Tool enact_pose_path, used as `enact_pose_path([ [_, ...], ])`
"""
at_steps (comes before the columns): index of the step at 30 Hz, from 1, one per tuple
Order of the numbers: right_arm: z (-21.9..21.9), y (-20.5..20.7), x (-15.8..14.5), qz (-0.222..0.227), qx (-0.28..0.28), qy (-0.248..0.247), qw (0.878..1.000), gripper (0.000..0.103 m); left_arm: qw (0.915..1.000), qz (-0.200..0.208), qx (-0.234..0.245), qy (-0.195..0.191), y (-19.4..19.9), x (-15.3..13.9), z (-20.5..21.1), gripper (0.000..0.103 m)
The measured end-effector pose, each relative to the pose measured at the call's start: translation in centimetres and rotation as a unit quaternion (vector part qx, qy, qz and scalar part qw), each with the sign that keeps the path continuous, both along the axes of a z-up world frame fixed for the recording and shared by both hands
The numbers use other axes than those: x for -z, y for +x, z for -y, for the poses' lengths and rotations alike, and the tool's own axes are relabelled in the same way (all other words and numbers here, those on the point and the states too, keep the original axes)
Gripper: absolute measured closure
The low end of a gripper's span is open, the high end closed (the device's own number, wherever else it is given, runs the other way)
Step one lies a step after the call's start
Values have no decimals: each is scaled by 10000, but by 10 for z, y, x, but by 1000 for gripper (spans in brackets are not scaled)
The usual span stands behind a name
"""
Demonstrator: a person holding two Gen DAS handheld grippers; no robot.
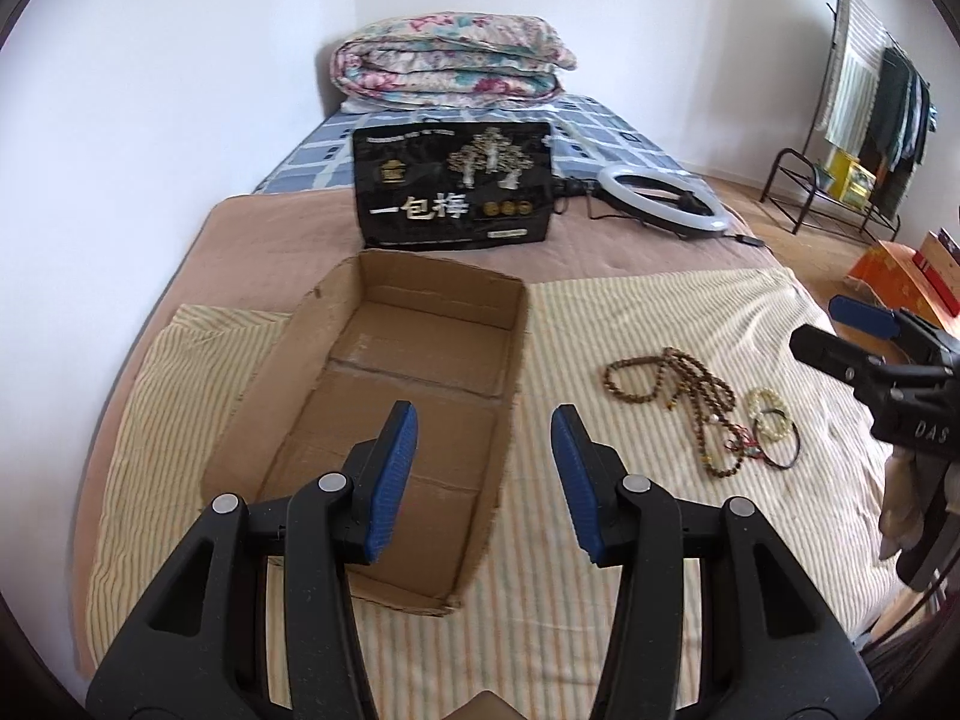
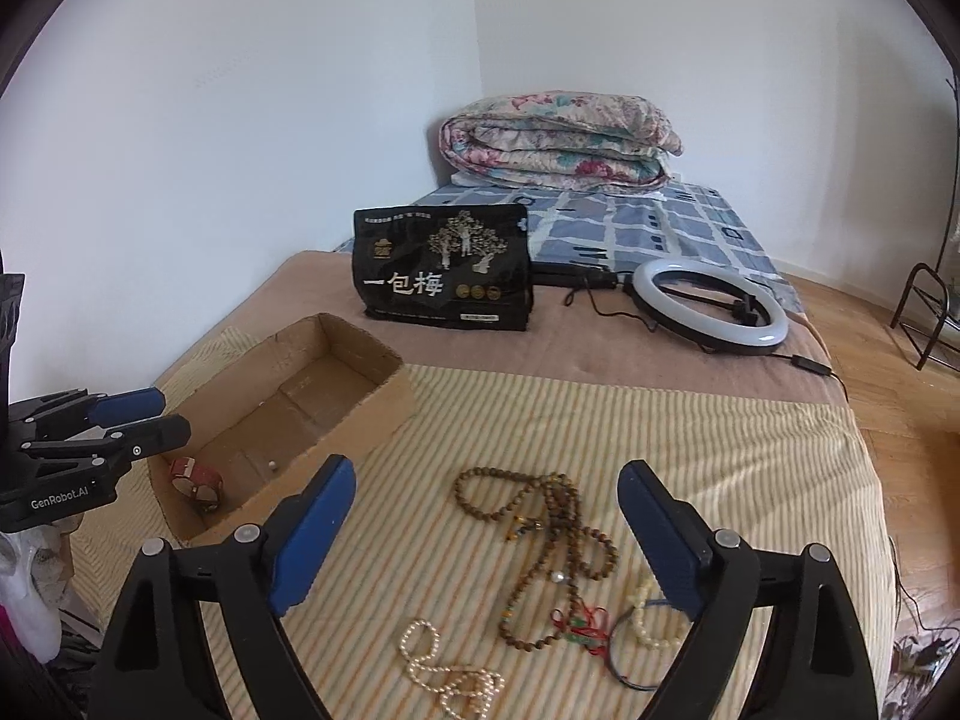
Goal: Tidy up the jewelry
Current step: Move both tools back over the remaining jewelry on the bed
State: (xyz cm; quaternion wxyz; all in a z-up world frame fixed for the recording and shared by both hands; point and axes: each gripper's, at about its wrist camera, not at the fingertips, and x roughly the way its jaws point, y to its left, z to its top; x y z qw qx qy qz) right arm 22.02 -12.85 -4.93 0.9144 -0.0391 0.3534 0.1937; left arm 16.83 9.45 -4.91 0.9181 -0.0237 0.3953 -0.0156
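An open cardboard box (image 1: 507, 333) lies on the striped cloth. My left gripper (image 1: 485, 414) hovers over its near end, open, with nothing between the pads. In the right wrist view the box (image 2: 378, 405) holds a red-brown strap bracelet (image 2: 195, 480) and a tiny loose bead (image 2: 273, 467). My right gripper (image 2: 487, 468) stands wide open above a tangle of brown bead necklaces (image 2: 552, 528), not touching them. A pearl strand (image 2: 444, 672), a pale bead bracelet (image 2: 645, 621) and a red cord piece (image 2: 579, 624) lie nearer. The left wrist view shows the brown beads (image 1: 678, 396) to the right of the box.
A black printed bag (image 1: 453, 186) stands behind the box, with a ring light (image 1: 663, 198) and its cable to its right. A folded floral quilt (image 1: 450, 63) sits at the bed's far end. A clothes rack (image 1: 864, 120) stands on the wooden floor beyond the bed's right edge.
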Motion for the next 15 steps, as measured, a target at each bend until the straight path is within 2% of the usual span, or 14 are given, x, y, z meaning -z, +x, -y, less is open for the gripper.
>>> enact_pose_path([
  [2,16,-3,-2,30,137,-21,9999,5,9999,-32,122,-37,0,1,10,56],
  [7,56,-6,-3,-35,457,0,9989,5,9994,-100,336,-74,5,4,34,55],
  [9,71,-8,-2,-78,568,15,9984,5,9990,-131,418,-86,6,5,43,44],
  [10,78,-8,-1,-92,625,20,9980,5,9989,-125,450,-95,7,5,48,42],
  [15,103,-11,4,-197,811,-55,9965,5,9981,-126,590,-118,13,7,66,42],
])
